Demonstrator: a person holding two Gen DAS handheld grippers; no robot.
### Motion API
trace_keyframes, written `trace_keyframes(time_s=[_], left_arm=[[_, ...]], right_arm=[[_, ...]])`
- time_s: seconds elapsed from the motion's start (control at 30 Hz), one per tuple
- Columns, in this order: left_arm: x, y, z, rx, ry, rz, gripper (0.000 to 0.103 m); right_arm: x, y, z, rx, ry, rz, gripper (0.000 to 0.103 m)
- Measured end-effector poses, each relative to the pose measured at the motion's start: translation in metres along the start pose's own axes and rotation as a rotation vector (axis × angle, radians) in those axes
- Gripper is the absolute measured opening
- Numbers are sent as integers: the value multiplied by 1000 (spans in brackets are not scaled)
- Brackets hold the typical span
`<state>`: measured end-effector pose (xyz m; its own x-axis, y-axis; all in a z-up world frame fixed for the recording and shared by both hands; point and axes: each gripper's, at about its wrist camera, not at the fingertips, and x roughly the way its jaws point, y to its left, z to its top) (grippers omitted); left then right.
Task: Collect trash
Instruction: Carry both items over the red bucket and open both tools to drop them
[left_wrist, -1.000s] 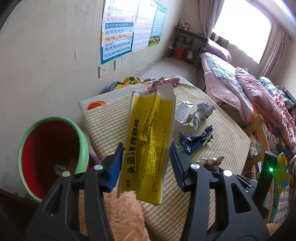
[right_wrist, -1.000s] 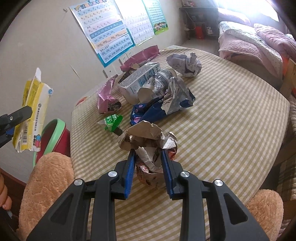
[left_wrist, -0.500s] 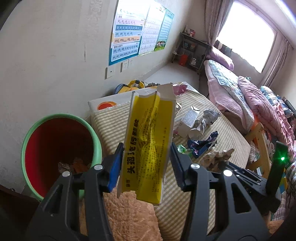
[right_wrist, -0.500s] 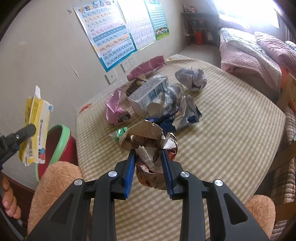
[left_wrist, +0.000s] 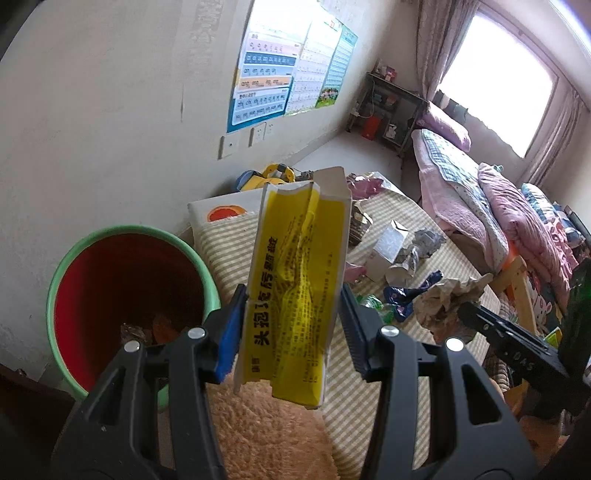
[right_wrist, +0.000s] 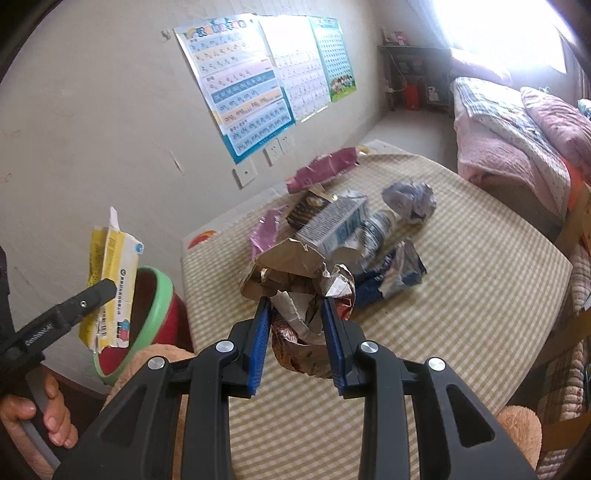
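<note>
Left wrist view has the left gripper (left_wrist: 291, 328) clamped on a flattened yellow carton (left_wrist: 295, 284), held upright in the air just beside the rim of the red bin (left_wrist: 110, 280) with the green lip. Right wrist view shows the right gripper (right_wrist: 297, 343) closed around a crumpled brown paper wad (right_wrist: 295, 280), lifted above the checked tabletop (right_wrist: 461, 295). Farther from the bin, a milk carton (right_wrist: 332, 225), a blue wrapper (right_wrist: 391, 273) and a pink wrapper (right_wrist: 321, 170) lie on the tabletop.
</note>
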<state>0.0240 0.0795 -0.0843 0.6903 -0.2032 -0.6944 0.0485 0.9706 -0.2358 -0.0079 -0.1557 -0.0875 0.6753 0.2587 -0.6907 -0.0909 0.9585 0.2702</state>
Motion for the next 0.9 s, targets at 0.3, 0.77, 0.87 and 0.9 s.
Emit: trace_keyframes(time_s=[0.3,0.77,0.87,0.9], left_arm=[[-10,40,6,-79,-30,52,47],[-26,138,-9,-258,-35,203,47],[-29,154,-14,-289,-35,218,47],[-30,157,-15,-295,-35,222,47]], right_arm=[[-2,33,12,-50,-21,50,28],[35,115,18,-182,57,172,28],[39,131,21,-209,56,184,28],[40,136,22,-218,56,188,28]])
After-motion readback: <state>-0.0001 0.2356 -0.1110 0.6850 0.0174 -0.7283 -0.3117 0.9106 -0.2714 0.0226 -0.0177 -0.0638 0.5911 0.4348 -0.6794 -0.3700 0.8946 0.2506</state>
